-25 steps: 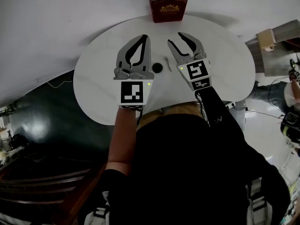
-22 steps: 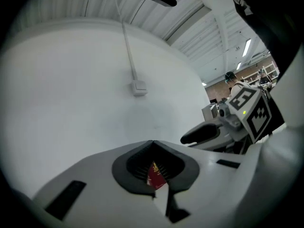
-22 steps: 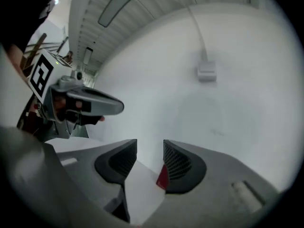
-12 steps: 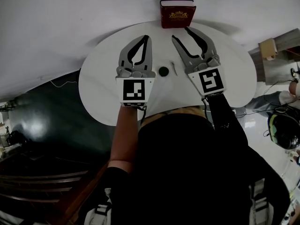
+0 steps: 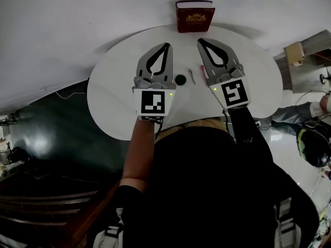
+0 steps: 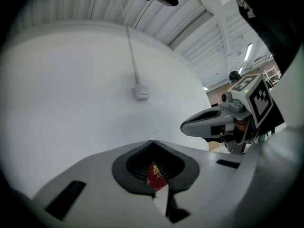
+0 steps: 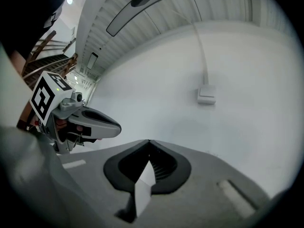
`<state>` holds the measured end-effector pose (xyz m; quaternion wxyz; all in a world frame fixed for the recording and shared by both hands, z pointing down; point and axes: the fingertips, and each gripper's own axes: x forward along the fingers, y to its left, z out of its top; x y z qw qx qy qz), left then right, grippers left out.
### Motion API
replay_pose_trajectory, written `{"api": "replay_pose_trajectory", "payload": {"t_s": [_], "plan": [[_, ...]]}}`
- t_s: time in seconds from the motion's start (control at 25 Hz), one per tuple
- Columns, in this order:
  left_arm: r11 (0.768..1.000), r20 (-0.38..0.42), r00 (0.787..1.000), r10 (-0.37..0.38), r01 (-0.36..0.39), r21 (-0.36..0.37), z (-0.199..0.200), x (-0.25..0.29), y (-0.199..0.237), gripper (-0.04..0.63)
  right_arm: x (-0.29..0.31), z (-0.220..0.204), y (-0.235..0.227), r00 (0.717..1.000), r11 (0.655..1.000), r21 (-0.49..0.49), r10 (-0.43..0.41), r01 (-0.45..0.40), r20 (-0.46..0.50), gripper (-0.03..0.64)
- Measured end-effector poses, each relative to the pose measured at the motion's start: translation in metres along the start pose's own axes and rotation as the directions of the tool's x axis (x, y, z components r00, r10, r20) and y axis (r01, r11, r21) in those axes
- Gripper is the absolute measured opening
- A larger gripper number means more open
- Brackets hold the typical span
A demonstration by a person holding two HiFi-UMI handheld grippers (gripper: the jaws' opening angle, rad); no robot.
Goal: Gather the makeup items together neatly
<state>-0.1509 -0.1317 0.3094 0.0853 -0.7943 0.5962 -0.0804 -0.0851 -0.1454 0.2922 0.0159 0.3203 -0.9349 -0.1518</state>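
On the round white table (image 5: 111,81) lie a small dark round compact (image 5: 180,79), a thin silver stick (image 5: 191,76) and a pink item (image 5: 205,72) partly hidden under my right gripper. Both grippers hover side by side above the table and point at the far wall. My left gripper (image 5: 167,44) (image 6: 153,141) is shut and empty, left of the compact. My right gripper (image 5: 199,40) (image 7: 149,140) has just been closing; its jaws now meet with nothing between them. Each gripper view shows the other gripper beside it.
A dark red box (image 5: 195,16) with gold print stands at the table's far edge against the white wall; a sliver of the box (image 6: 156,177) shows through the left jaws. A wall socket (image 7: 206,95) with a cable sits on the wall. Dark floor lies to the left.
The right gripper rose and swung toward the far side, then its wide-open jaws closed. The left gripper barely moved.
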Motion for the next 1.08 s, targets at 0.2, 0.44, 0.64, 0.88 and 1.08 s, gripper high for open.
{"api": "replay_pose_trajectory", "payload": {"t_s": [0.2,0.44,0.64,0.88,1.08], "plan": [[1.0,-0.006,1.0,0.016,-0.016,-0.003,-0.002,-0.001,0.002,0.008,-0.004,-0.001,0.012,0.996,0.988,-0.134,0.074,-0.081,-0.057,0.005],[1.0,-0.011,1.0,0.012,-0.013,-0.016,-0.006,-0.001,0.002,0.008,-0.002,0.01,0.012,0.998,0.998,-0.023,0.053,-0.053,0.021,0.005],[1.0,-0.022,1.0,0.022,-0.022,0.003,-0.01,-0.002,0.001,0.008,-0.002,0.003,0.014,0.997,0.998,-0.013,0.07,-0.07,0.022,0.005],[0.998,-0.027,0.999,0.042,-0.041,0.04,-0.008,0.001,0.002,0.008,-0.002,-0.009,0.008,0.998,0.998,-0.004,0.063,-0.062,0.02,0.005],[0.994,-0.052,0.998,0.032,-0.027,0.107,-0.012,0.0,0.001,0.008,-0.004,-0.008,0.002,0.998,0.999,0.02,0.048,-0.048,0.034,0.005]]}}
